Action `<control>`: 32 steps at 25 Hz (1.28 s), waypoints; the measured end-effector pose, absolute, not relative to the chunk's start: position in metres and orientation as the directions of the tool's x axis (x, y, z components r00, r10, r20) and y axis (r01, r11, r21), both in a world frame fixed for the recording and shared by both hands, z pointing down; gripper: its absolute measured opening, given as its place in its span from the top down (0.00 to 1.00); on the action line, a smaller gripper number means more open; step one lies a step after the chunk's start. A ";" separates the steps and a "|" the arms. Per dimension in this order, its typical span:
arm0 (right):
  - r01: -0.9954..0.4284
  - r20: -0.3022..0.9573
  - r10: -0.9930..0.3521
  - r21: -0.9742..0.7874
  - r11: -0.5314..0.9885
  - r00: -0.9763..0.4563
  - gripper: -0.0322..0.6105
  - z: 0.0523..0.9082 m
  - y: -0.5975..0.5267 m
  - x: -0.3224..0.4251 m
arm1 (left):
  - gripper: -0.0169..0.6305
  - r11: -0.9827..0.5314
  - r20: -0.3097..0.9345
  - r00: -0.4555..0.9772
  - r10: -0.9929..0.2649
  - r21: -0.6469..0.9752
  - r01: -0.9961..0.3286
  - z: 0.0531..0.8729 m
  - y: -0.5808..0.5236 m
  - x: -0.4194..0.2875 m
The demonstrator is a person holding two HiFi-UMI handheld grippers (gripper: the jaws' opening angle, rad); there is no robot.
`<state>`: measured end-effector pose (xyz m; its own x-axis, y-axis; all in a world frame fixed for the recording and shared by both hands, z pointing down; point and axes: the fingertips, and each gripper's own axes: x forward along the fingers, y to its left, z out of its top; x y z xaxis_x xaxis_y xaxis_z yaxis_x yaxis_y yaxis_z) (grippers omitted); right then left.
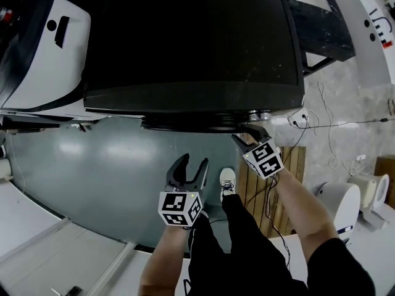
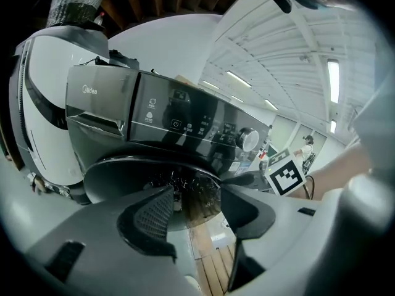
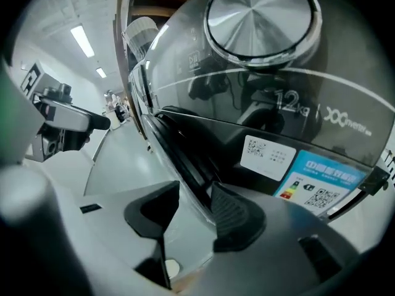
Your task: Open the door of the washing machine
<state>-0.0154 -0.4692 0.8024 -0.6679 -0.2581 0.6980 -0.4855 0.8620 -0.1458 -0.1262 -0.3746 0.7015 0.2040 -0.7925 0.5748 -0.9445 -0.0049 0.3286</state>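
The right gripper's (image 3: pixel 191 197) jaws stood moderately apart, with the curved edge of the washing machine's door (image 3: pixel 180 156) running between them. The edge lay just beside the ribbed right-hand pad (image 3: pixel 233 209), whether touching it I could not tell, and clear of the left-hand pad, so nothing was clamped. Beyond the right-hand jaw sat a white sticker (image 3: pixel 268 156) and a blue label (image 3: pixel 324 180) on the dark front, and above the jaws the silver dial (image 3: pixel 262 17) filled the top of the view.

The left gripper's (image 2: pixel 194 205) jaws were wide apart with nothing in them. Straight ahead of them, and apart from both tips, lay the round door, shut against the washing machine (image 1: pixel 191 36). Above the jaws ran the glossy control panel (image 2: pixel 185 122). The right gripper's marker cube (image 2: pixel 286 173) showed off to the right of the right-hand jaw.

From the head view, the left gripper hung over the grey floor (image 1: pixel 92 165), short of the machine's front, while the right gripper's tips reached the door's right side under the machine's top edge. A wooden board (image 1: pixel 296 165) lay on the floor below the right gripper.
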 end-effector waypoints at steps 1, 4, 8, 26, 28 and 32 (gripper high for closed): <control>-0.487 0.700 -0.258 -0.145 0.862 -0.666 0.68 0.804 -0.470 -0.015 | 0.60 -0.003 0.574 0.202 -0.793 0.328 -0.945 0.703 -0.376 -0.126; -0.482 0.698 -0.256 -0.145 0.864 -0.669 0.69 0.805 -0.471 -0.016 | 0.60 -0.001 0.576 0.201 -0.792 0.328 -0.945 0.707 -0.379 -0.125; -0.482 0.694 -0.255 -0.151 0.863 -0.673 0.70 0.802 -0.471 -0.016 | 0.59 0.009 0.581 0.202 -0.788 0.339 -0.941 0.713 -0.383 -0.122; -0.312 0.574 -0.042 -0.381 0.870 -0.818 0.75 0.773 -0.388 -0.009 | 0.58 0.089 0.606 0.176 -0.776 0.380 -0.921 0.730 -0.366 -0.125; -0.299 0.561 -0.040 -0.377 0.877 -0.827 0.75 0.765 -0.385 -0.014 | 0.58 0.100 0.612 0.169 -0.773 0.380 -0.920 0.732 -0.361 -0.127; -0.289 0.533 -0.049 -0.377 0.880 -0.845 0.76 0.753 -0.384 -0.034 | 0.58 0.130 0.624 0.152 -0.767 0.382 -0.915 0.737 -0.350 -0.132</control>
